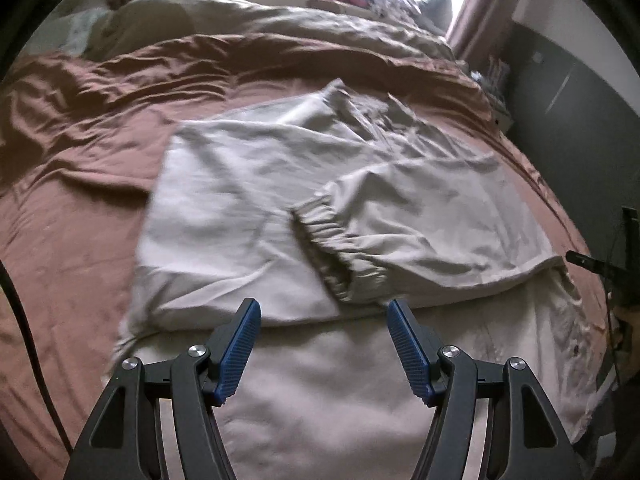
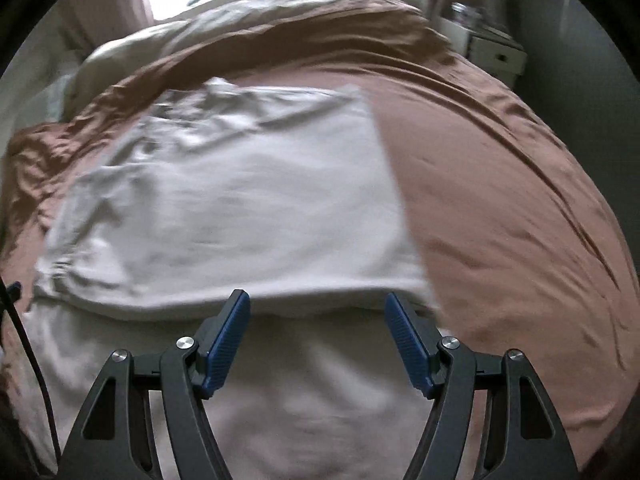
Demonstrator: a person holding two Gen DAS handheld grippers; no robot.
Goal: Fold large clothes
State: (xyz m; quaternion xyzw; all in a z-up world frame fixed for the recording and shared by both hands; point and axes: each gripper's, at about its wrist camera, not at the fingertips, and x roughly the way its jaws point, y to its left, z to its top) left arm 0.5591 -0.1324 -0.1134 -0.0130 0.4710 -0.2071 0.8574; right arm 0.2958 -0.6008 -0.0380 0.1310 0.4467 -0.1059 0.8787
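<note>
Already the bed [image 1: 72, 184] carries the pale garment [image 1: 240, 200] partly folded, its upper layer doubled back just ahead of both sets of jaws. An elastic cuff [image 1: 340, 256] lies ahead of the left gripper [image 1: 322, 312]. The right gripper [image 2: 318, 306] and the left gape empty; further folds likely remain.

Garment [image 2: 224, 200] motion-blurred in right view; bedside clutter [image 2: 476, 12] too blurred to identify.

Matt cloth garment [image 1: 248, 200], ribbed jaws
</note>
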